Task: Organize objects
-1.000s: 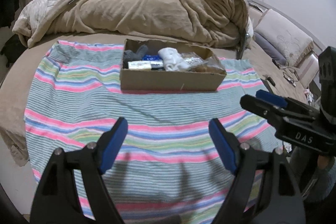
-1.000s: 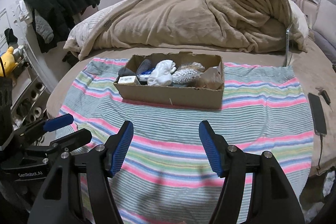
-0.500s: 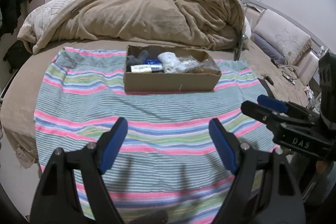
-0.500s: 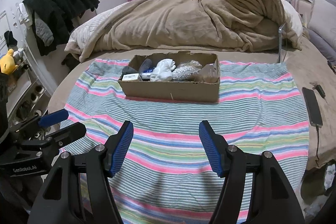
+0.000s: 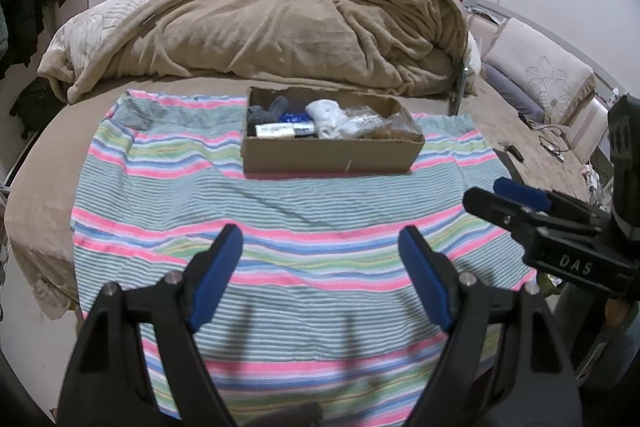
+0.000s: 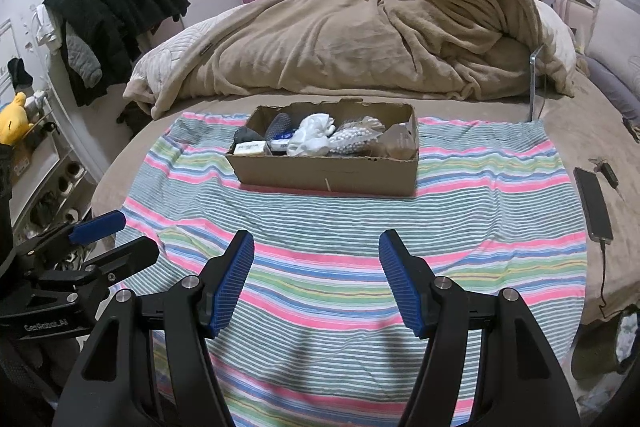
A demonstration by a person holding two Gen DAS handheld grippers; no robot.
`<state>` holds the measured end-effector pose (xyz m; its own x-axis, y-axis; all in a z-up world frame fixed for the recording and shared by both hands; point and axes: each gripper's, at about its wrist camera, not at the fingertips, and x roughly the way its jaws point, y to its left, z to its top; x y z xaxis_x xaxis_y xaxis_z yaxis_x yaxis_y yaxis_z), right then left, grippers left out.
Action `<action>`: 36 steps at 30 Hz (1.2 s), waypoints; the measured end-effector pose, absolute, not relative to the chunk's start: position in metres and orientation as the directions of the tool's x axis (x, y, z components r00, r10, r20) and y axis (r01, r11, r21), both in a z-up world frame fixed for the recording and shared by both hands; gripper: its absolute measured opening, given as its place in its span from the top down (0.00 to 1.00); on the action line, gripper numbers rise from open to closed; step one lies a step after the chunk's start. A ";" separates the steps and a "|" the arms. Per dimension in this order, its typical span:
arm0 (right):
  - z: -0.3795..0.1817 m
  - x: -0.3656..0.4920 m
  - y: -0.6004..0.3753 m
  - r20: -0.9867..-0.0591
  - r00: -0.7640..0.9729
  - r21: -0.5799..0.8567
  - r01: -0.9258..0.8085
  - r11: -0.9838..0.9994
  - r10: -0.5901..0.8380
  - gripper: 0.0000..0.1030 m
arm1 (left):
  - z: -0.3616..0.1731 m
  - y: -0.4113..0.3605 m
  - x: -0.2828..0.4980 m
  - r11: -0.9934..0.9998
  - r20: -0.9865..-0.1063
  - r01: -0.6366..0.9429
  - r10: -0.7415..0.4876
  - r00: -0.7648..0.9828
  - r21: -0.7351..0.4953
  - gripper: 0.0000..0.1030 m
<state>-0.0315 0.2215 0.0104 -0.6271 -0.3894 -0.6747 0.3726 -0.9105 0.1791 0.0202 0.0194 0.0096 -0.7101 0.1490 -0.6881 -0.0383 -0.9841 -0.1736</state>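
Observation:
A shallow cardboard box point(image 5: 332, 159) point(image 6: 328, 175) sits on a striped towel point(image 5: 280, 219) point(image 6: 360, 227) on the bed. It holds a grey sock point(image 5: 266, 111), a white sock bundle point(image 6: 314, 135), a white beaded item point(image 6: 356, 139), a small white box point(image 6: 250, 147) and a plastic bag with something brown point(image 6: 398, 143). My left gripper point(image 5: 320, 271) is open and empty, well short of the box. My right gripper point(image 6: 316, 279) is open and empty, also short of it. Each gripper shows at the edge of the other's view.
A heaped tan blanket point(image 5: 260, 31) lies behind the box. A phone on a cable point(image 6: 594, 203) lies on the bed to the right. Pillows point(image 5: 536, 67) are at far right. Dark clothes point(image 6: 116, 11) hang at left above shelves with a yellow toy point(image 6: 14, 115).
Both grippers have drawn back from the box, which now looks smaller and farther away. Both stay open and empty.

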 end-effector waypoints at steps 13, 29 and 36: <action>0.010 -0.033 0.222 -0.677 -0.624 0.181 0.373 -0.910 -0.391 0.34 | 0.012 0.018 0.021 -0.984 -0.685 -0.034 0.144 -0.714 -0.172 0.12; 0.010 -0.035 0.223 -0.678 -0.624 0.182 0.372 -0.910 -0.390 0.34 | 0.011 0.015 0.018 -0.985 -0.690 -0.021 0.135 -0.711 -0.171 0.11; 0.008 -0.037 0.224 -0.679 -0.622 0.183 0.372 -0.910 -0.391 0.25 | 0.009 0.014 0.017 -0.985 -0.693 -0.015 0.132 -0.709 -0.172 0.11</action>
